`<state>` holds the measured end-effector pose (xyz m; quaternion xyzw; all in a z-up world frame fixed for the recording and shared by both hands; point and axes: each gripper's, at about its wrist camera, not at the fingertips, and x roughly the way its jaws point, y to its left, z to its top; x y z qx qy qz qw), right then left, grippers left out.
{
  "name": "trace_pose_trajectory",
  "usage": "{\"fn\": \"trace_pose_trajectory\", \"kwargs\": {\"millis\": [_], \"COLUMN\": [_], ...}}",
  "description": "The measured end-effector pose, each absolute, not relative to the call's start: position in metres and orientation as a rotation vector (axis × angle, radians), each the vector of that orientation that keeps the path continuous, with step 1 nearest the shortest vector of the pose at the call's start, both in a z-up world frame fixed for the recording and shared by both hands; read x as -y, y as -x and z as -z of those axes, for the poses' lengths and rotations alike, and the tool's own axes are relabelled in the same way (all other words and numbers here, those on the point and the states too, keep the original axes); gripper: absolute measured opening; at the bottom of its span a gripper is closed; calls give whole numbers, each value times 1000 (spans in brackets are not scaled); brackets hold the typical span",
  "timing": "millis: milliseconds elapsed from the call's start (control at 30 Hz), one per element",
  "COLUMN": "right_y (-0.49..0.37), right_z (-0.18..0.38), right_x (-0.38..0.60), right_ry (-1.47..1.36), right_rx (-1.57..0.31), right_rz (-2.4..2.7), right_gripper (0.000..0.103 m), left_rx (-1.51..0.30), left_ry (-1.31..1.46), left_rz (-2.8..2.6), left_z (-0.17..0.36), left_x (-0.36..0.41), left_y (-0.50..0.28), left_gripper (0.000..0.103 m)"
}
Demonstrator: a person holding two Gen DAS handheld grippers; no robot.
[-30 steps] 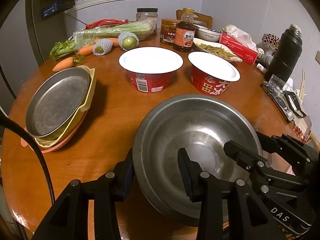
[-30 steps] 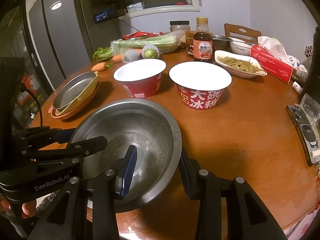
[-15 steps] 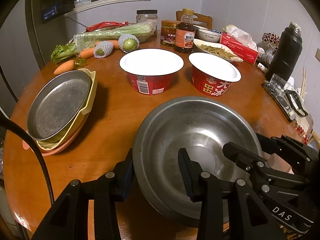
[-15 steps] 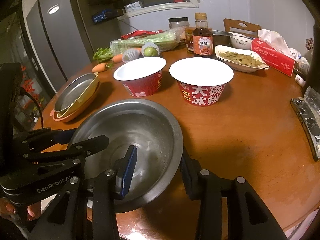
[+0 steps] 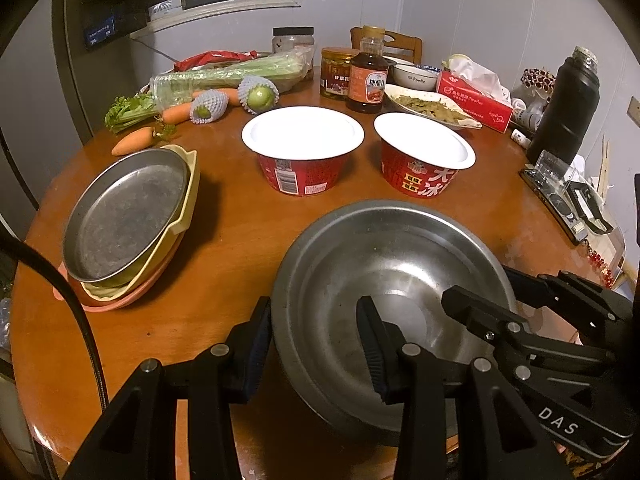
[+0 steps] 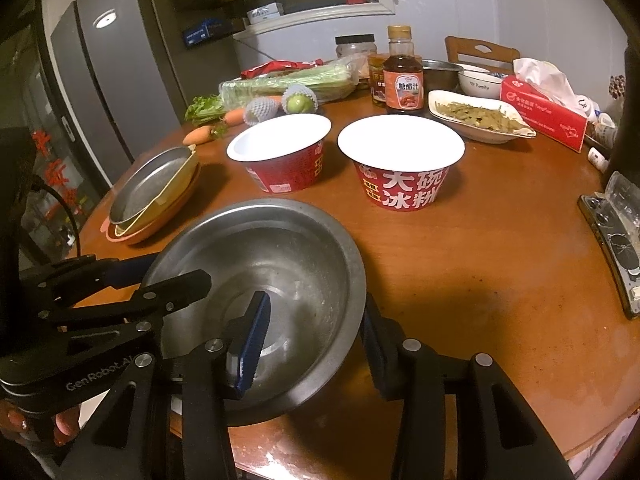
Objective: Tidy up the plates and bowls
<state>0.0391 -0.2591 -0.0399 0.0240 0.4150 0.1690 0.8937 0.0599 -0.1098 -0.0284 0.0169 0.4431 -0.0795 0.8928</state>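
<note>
A wide steel bowl (image 5: 392, 272) (image 6: 272, 256) sits near the front edge of the round wooden table (image 5: 224, 248). My left gripper (image 5: 314, 340) (image 6: 168, 276) straddles its left rim, outer pad against the outside wall and inner finger inside, gripping it. My right gripper (image 6: 314, 332) (image 5: 480, 286) straddles the right rim, its inner pad standing off the inside wall. To the left a steel plate (image 5: 124, 216) (image 6: 156, 188) lies on a yellow dish (image 5: 188, 200), with a pink plate (image 5: 132, 300) under both. Two red lidded noodle bowls (image 5: 303, 132) (image 5: 424, 140) stand behind the steel bowl.
At the back lie celery (image 5: 224, 74), carrots (image 5: 132, 141), netted fruit (image 5: 258, 96), a sauce bottle (image 5: 368, 76), jars, a dish of greens (image 5: 432, 106) and a tissue box (image 5: 474, 98). A black flask (image 5: 568, 104) and small tools line the right edge. A person's fingers (image 6: 64, 424) hold the left gripper.
The right gripper's fingers have spread a little around the bowl's rim. The bowl and the left gripper stay where they were.
</note>
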Motion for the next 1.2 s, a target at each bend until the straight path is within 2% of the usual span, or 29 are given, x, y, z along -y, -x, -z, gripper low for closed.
{"fn": "trace_pose_trajectory", "kwargs": {"millis": [233, 700, 1200], "right_y": [-36, -30, -76], "right_z": [34, 14, 1], "right_x": [262, 267, 264], "right_ry": [-38, -50, -29], "right_rx": [-836, -781, -785], "right_rz": [-335, -354, -382], "right_gripper": [47, 47, 47], "left_rx": [-898, -858, -857], "left_ry": [-35, -12, 12], "left_rz": [144, 109, 102], "left_z": [21, 3, -14], "left_x": [106, 91, 93], "left_y": [-56, -54, -102], "left_gripper": [48, 49, 50]}}
